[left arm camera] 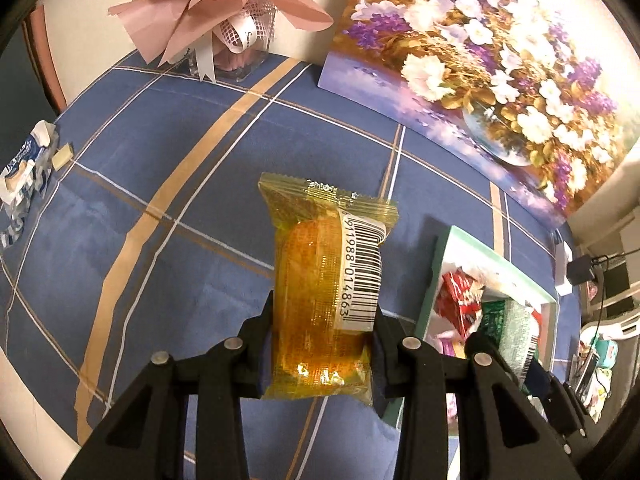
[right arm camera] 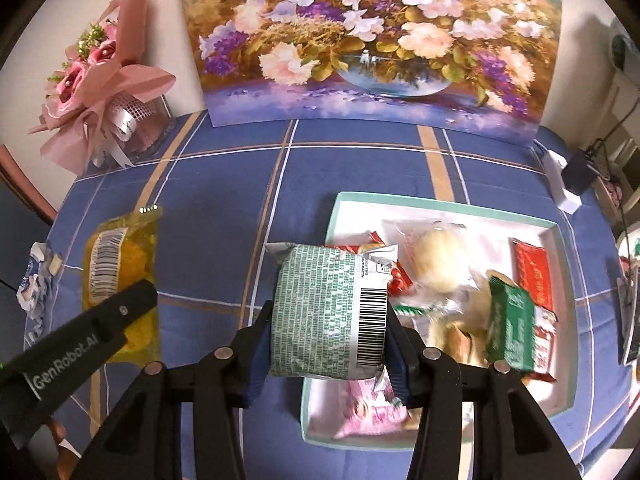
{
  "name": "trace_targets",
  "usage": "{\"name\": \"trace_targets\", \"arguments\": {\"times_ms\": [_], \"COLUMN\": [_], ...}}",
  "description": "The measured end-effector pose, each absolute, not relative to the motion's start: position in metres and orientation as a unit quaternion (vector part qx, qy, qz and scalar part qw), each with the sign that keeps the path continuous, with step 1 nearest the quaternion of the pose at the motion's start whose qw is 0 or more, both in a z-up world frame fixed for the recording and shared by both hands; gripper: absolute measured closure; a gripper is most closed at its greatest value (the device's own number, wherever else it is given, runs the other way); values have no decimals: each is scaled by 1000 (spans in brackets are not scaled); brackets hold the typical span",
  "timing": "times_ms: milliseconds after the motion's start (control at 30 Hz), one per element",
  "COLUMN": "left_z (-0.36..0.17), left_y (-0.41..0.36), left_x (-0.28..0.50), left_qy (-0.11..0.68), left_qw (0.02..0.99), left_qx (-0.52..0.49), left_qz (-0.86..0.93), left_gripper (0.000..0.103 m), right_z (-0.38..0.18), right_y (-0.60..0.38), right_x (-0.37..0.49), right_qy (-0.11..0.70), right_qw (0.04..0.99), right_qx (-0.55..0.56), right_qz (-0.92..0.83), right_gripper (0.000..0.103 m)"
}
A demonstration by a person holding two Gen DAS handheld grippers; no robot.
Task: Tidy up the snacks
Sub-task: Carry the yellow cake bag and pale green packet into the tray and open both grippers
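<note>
My left gripper [left arm camera: 322,354] clamps the yellow snack [left arm camera: 326,280], my right gripper [right arm camera: 328,344] clamps the green packet [right arm camera: 320,312]; carrying step, next lowering both into the snack box [right arm camera: 560,240].

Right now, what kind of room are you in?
Probably someone's home, maybe a living or dining room. A table with a blue plaid tablecloth holds a flower painting leaning on the wall, a pink rose bouquet, and a box of snacks.

The right gripper [right arm camera: 329,350] clamps a green-printed white snack packet [right arm camera: 326,312] above the near-left corner of a mint-rimmed white box [right arm camera: 562,308] of snacks, while the left gripper [right arm camera: 120,312] grips a yellow transparent pastry packet [right arm camera: 120,276] at left.
</note>
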State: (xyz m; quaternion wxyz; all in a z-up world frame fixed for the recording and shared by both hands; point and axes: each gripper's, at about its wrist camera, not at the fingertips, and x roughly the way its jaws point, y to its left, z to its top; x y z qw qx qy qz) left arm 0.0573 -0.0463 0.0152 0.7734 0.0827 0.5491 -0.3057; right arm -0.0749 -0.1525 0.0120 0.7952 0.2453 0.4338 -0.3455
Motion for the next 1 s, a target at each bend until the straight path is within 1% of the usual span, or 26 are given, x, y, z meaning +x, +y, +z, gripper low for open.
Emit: {"name": "trace_targets", "arguments": {"times_ms": [300,633,833,1000], "left_z": [21,26,21,8], "left_y": [-42,-47,-61,-80], "left_x": [29,7,-6,-20], "left_qy": [540,529,532,543], "left_qw": [770,769,756,736], "left_qx": [89,107,127,147], "left_qz": [-328,-344,-359,-377], "left_gripper": [63,63,63,63], "right_z": [26,26,18,10], "right_y": [-139,-137,-146,-168], "right_x": [-109,-129,-135,-160], "right_qy": [415,410,419,415], "right_qw": [798,792,782,762], "right_qx": [251,269,285,317], "right_qz": [-357,-362,-363,-383], "right_gripper": [51,51,51,51]}}
